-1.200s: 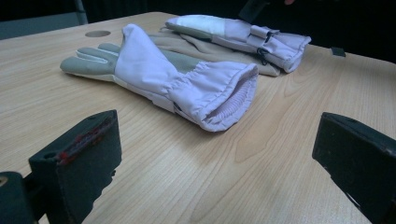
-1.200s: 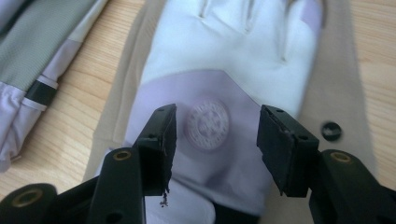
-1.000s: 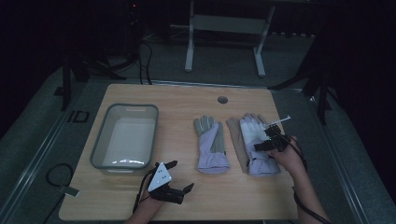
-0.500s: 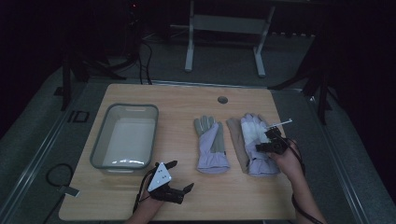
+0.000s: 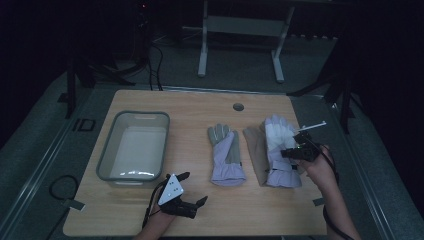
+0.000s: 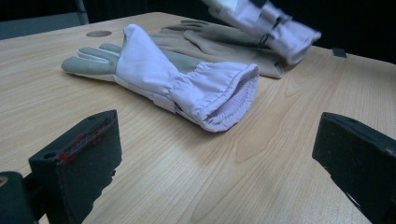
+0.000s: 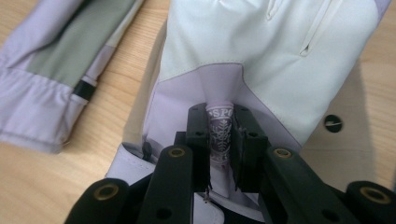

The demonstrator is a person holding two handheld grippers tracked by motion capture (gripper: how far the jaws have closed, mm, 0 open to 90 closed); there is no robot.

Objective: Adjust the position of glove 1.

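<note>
Since the earlier frame our right gripper (image 7: 219, 154) has been closing and lifting, its fingers (image 7: 198, 140) now pinching the soft, light right glove (image 5: 278, 150) by its cuff tab (image 7: 219, 135), a good hold, while the left gripper (image 5: 182, 192) rests with fingers spread wide.

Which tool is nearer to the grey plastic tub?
Left. The left tool sits just off the grey tub's near corner; the right tool, pinching a glove, is across the table.
</note>
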